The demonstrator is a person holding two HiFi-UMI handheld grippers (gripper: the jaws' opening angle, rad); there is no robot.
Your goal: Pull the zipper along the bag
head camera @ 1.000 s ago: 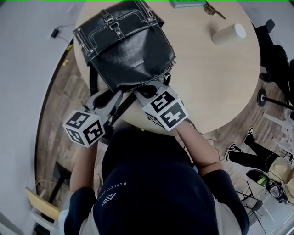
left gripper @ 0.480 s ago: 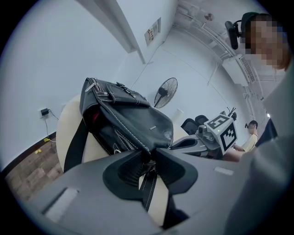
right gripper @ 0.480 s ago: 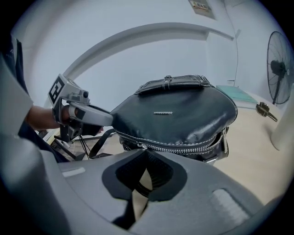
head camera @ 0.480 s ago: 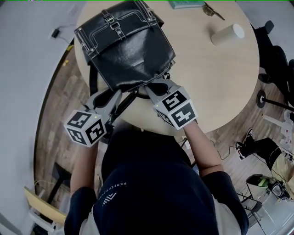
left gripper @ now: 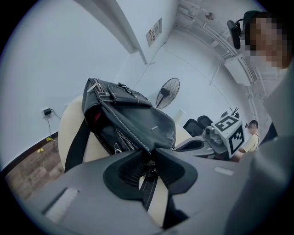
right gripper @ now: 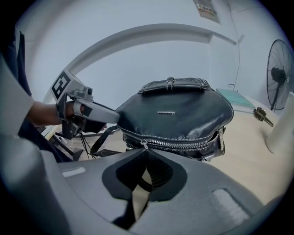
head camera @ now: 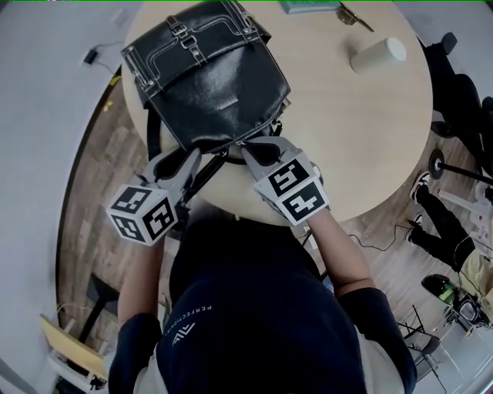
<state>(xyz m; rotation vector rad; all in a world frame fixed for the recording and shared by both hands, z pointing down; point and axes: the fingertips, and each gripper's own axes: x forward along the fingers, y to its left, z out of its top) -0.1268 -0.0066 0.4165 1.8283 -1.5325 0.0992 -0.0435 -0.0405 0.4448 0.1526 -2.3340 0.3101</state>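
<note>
The right gripper [right gripper: 146, 151] is clenched, its jaws together on the zipper pull [right gripper: 144, 145] at the near edge of the black leather bag [right gripper: 179, 110]. From the pull, the silver zipper [right gripper: 183, 143] runs meshed to the right, towards the bag's far corner. In the head view this gripper [head camera: 248, 150] meets the bag at the middle of its near side.

The left gripper [left gripper: 148, 153] grasps the near end of the bag [left gripper: 133, 119]. Its jaws have just been closing a little, with the bag's corner pinched between the pads and a stitched strap hanging down through the gap. In the head view the left gripper [head camera: 191, 158] sits just beside the right one, at the bag's lower left corner by the table edge.

The bag [head camera: 208, 77] lies on a round pale wooden table [head camera: 370, 138], buckled flap uppermost, and its shoulder strap [left gripper: 76, 142] trails over the near edge. Well apart from it, towards the far right of the table, a paper cup [head camera: 377, 55] lies on its side. A green book [head camera: 312, 6] and a bunch of keys [head camera: 356, 15] rest at the far rim. A standing fan [right gripper: 280, 75] is in the room beyond the table.
</note>
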